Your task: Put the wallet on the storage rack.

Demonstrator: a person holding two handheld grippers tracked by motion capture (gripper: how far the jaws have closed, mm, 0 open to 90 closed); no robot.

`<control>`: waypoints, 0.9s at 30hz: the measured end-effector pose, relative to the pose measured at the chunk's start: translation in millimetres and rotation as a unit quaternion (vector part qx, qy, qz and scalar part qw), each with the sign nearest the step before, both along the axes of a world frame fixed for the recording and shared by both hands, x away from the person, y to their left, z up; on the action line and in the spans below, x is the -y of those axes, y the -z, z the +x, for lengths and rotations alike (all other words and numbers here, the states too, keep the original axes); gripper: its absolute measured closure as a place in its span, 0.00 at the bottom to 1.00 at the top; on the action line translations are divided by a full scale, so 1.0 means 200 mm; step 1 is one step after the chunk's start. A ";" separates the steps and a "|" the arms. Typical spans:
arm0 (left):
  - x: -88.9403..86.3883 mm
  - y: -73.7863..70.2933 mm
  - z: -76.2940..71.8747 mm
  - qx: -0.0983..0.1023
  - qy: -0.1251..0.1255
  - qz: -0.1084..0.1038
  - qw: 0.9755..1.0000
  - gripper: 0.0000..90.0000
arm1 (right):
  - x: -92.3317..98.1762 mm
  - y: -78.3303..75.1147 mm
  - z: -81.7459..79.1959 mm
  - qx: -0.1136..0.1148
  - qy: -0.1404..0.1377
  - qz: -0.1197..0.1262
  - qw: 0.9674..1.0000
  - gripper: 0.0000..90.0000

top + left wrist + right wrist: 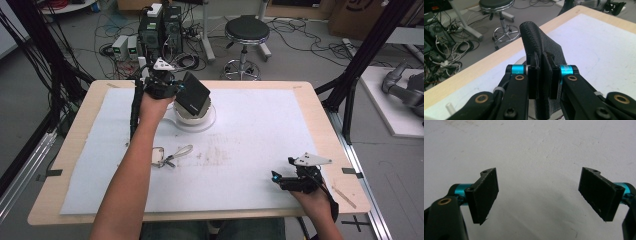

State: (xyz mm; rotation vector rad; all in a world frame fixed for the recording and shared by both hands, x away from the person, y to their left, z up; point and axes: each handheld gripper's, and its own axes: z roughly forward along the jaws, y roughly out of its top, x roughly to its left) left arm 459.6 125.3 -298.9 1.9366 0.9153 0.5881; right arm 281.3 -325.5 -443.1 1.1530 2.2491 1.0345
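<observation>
One key ring near the left forearm.

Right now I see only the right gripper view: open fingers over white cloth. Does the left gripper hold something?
Observer: Yes, the left gripper is shut on a black wallet.
Operator: Where is the wallet?
Observer: Over a white bowl, far on the cloth; whether they touch, I cannot tell.
Operator: Does anything else lie on the cloth?
Observer: A key ring, beside the left forearm.
</observation>
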 end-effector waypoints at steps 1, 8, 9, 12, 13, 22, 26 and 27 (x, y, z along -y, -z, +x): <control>-0.01 0.01 0.00 -0.002 -0.001 0.003 1.000 0.92 | 0.00 0.00 0.00 0.000 0.000 0.000 1.000 0.18; -0.04 0.05 0.00 -0.003 -0.015 0.021 1.000 0.92 | -0.01 0.00 0.00 -0.001 -0.001 -0.002 1.000 0.18; -0.04 0.05 0.00 -0.002 -0.015 0.022 1.000 0.92 | -0.01 0.00 0.00 -0.001 -0.001 -0.002 1.000 0.18; -0.04 0.06 0.00 -0.002 -0.017 0.030 0.999 0.92 | -0.01 0.00 0.00 -0.001 -0.002 -0.002 1.000 0.18; -0.04 0.06 0.00 -0.001 -0.017 0.035 0.999 0.92 | -0.01 0.00 0.00 0.000 -0.002 -0.002 1.000 0.18; -0.01 0.10 0.00 -0.004 -0.010 0.048 0.999 0.92 | -0.01 0.00 0.00 -0.002 -0.001 -0.002 1.000 0.18; 0.01 0.13 0.00 -0.007 -0.009 0.051 0.999 0.91 | -0.01 0.00 0.00 -0.001 -0.002 -0.002 1.000 0.18; 0.01 0.14 0.00 -0.009 -0.010 0.047 0.999 0.91 | -0.01 0.00 0.00 -0.002 -0.001 -0.003 1.000 0.18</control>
